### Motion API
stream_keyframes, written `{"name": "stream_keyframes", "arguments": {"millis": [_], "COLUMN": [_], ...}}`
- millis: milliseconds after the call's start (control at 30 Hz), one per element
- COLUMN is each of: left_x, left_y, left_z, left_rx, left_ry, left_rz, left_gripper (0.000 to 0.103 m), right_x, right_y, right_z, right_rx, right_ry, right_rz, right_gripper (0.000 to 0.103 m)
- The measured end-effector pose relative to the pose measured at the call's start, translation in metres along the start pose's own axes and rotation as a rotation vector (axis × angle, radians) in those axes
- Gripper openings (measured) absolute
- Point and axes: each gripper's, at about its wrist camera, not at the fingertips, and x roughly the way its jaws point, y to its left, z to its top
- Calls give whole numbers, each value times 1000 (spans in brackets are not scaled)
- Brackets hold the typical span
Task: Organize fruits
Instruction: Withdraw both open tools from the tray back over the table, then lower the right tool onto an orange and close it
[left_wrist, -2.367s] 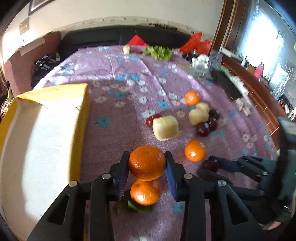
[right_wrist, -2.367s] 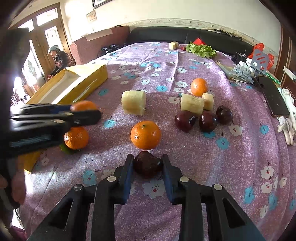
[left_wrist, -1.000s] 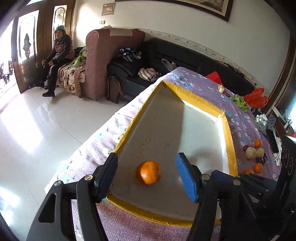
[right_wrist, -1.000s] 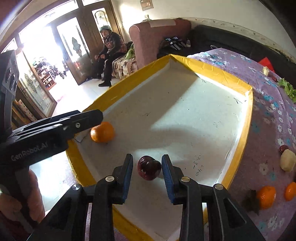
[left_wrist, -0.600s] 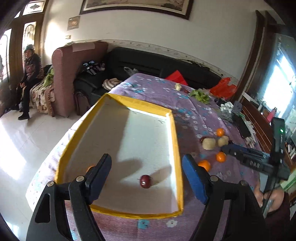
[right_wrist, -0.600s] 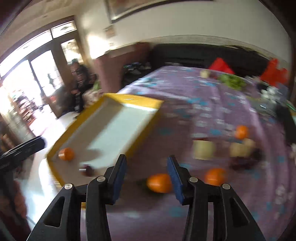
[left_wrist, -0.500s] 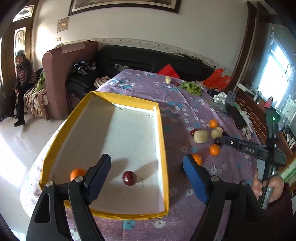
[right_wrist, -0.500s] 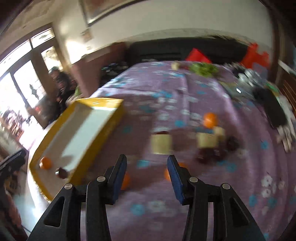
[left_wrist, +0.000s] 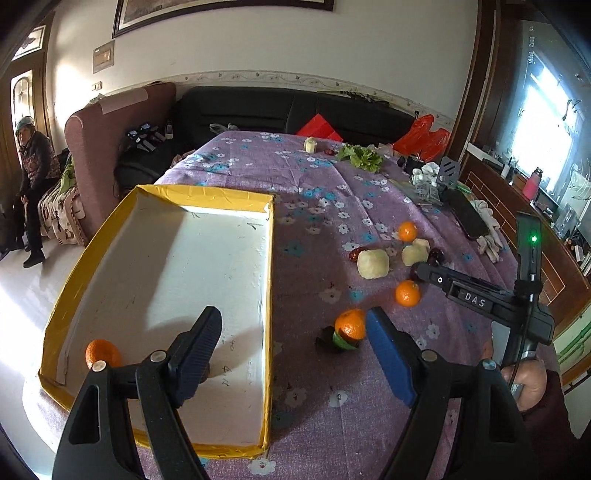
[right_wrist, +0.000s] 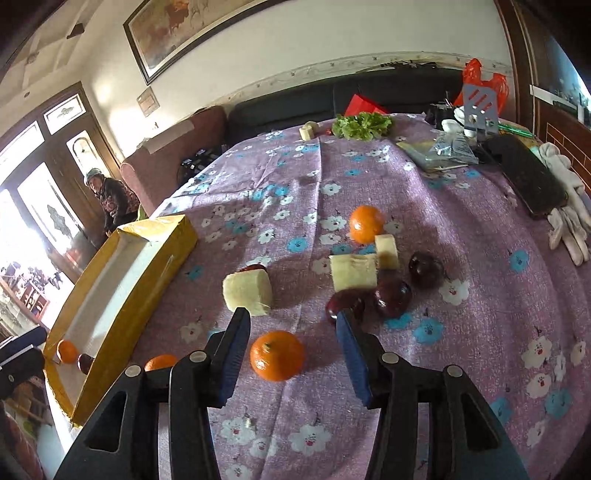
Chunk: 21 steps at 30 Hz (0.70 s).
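Observation:
My left gripper is open and empty over the right wall of the yellow box. In the box lie an orange and a dark plum. A leafy orange sits on the purple cloth just inside the left gripper's right finger. My right gripper hangs over the fruit pile with its jaws opening. Another orange lies between its pads, untouched. Beyond it are pale peeled chunks, several plums and a far orange.
Lettuce, a black phone and white gloves lie at the table's far right. A sofa and armchair stand behind it. A person sits by the door at left.
Both grippers let their fruit go in the box and swung right, back over the cloth. The right jaws have widened and now straddle an orange.

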Motion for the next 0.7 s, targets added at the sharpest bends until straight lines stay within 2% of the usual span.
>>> {"name": "stream_keyframes", "arguments": {"millis": [33, 100, 233, 300, 467, 700], "left_x": [-2, -8, -20, -18, 2, 4], "left_y": [-2, -4, -2, 1, 10, 16], "left_z": [1, 1, 0, 0, -3, -8], "left_rx": [-1, -3, -18, -26, -51, -71], "left_ry": [-23, -70, -161, -154, -77, -67], "left_rz": [5, 26, 47, 53, 29, 16], "left_gripper": [81, 92, 99, 99, 99, 99], "right_x": [-2, -3, -2, 0, 6, 8], "right_y": [-1, -1, -1, -1, 0, 0], "right_z": [0, 0, -1, -2, -4, -5], "right_rx": [-1, 8, 4, 4, -1, -8], "right_ry": [-11, -22, -18, -15, -5, -1], "right_rz": [-7, -1, -9, -12, -28, -43], "right_gripper": [54, 57, 59, 59, 59, 59]}}
